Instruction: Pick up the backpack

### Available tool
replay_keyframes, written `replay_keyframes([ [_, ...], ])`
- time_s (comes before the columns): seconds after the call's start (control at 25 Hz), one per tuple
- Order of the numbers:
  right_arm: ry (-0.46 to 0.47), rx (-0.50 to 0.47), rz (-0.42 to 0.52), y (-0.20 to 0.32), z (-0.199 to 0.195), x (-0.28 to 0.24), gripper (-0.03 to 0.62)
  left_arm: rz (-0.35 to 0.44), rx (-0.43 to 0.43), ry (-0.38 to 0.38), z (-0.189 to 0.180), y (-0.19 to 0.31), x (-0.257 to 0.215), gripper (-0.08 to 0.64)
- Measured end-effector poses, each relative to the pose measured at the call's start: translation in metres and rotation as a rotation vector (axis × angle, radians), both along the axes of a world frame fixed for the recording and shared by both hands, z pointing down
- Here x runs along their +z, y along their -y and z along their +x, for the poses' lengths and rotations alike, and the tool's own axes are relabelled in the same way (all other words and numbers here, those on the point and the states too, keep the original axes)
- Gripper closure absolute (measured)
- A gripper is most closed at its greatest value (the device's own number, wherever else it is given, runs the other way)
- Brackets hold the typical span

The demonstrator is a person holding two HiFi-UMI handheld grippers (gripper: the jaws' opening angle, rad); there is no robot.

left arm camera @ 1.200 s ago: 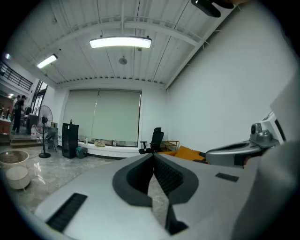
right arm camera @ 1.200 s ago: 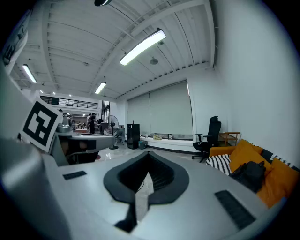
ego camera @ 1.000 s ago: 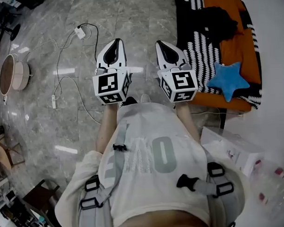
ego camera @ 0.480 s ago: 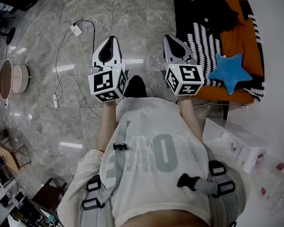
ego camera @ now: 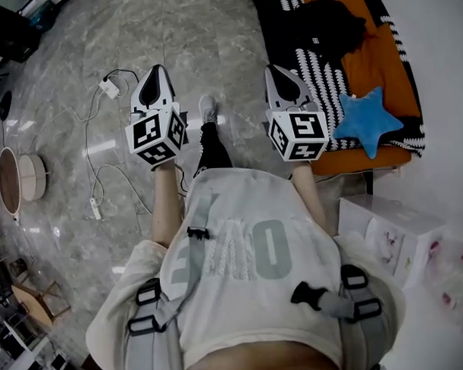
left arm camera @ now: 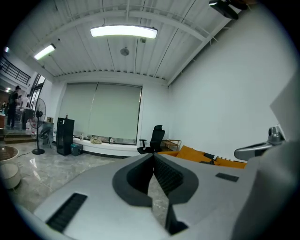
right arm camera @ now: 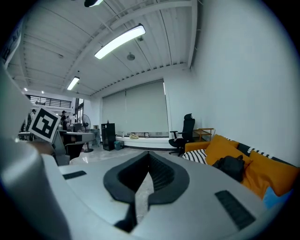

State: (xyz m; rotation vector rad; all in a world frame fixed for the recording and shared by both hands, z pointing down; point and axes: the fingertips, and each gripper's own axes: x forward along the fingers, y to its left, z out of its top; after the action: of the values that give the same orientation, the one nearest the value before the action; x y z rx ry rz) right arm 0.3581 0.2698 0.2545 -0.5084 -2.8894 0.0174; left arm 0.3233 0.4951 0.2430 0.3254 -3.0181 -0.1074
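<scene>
A black backpack [ego camera: 328, 29] lies on the orange sofa [ego camera: 379, 58] at the top right of the head view. The right gripper view shows the backpack [right arm camera: 230, 167] on the sofa seat, ahead and to the right. My right gripper [ego camera: 277, 69] hangs over the floor just left of the sofa's striped blanket [ego camera: 319, 75], jaws shut [right arm camera: 149, 154] and empty. My left gripper [ego camera: 158, 69] is further left over the marble floor, also shut [left arm camera: 153, 157] with nothing in it. Neither gripper touches the backpack.
A blue star cushion [ego camera: 369, 122] lies on the sofa's near end. White boxes [ego camera: 388, 228] stand at the right. Cables and a charger [ego camera: 101, 139] trail over the floor at the left, beside a round stool [ego camera: 15, 176]. A black office chair [right arm camera: 180, 133] stands beyond the sofa.
The person has stepped forward, one foot now out in front. Both grippers have moved over the floor with the step, the left one further left in the view. Both stayed shut.
</scene>
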Motion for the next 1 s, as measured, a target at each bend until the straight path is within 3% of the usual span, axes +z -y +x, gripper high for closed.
replay_keyframes([
  [0.16, 0.020, 0.060, 0.011, 0.015, -0.041, -0.007, 0.584, 0.011, 0.040, 0.016, -0.056, 0.007, -0.007, 0.540],
  [0.36, -0.032, 0.073, 0.025, 0.007, -0.102, 0.011, 0.584, 0.011, 0.090, -0.013, -0.115, 0.013, 0.009, 0.540],
  [0.8, -0.106, 0.060, -0.001, -0.058, -0.283, 0.002, 0.584, -0.006, 0.199, -0.060, -0.294, -0.016, 0.010, 0.540],
  [1.0, -0.144, 0.078, 0.016, -0.082, -0.338, 0.006, 0.584, -0.026, 0.227, -0.084, -0.355, -0.032, 0.021, 0.540],
])
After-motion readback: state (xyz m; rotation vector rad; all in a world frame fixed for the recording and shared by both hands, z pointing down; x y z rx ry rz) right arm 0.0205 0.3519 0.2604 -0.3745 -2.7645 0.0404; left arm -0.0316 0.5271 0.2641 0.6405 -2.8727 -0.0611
